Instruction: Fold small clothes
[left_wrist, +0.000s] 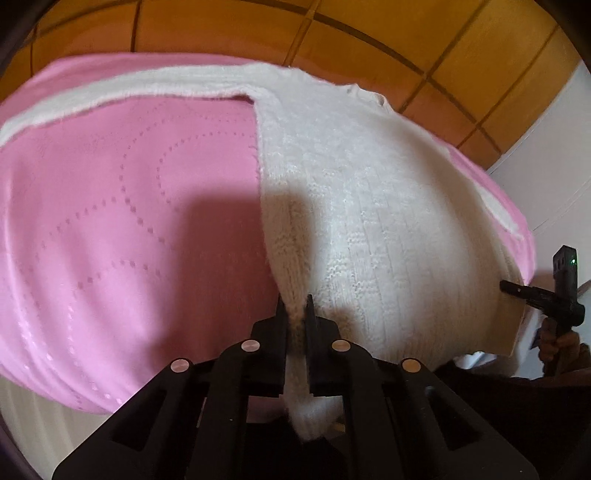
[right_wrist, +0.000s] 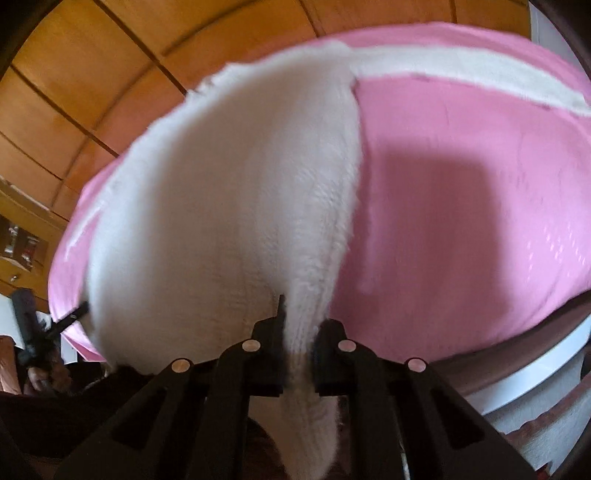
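One white knit sweater (left_wrist: 369, 206) lies spread on one pink quilted bedspread (left_wrist: 129, 221), sleeves stretched sideways. Two grippers angle steeply down at its near hem: left gripper (left_wrist: 295, 306) and right gripper (right_wrist: 301, 317), jaws of each clamped on bunched knit.

Warm, fairly bright light is falling from behind the cameras, casting hard-edged dark shadows across the pink bedcover (left_wrist: 110, 192). Fisheye distortion is bowing every edge and vignetting the corners. The right wrist view is smearing with motion blur; the left is staying sharper.
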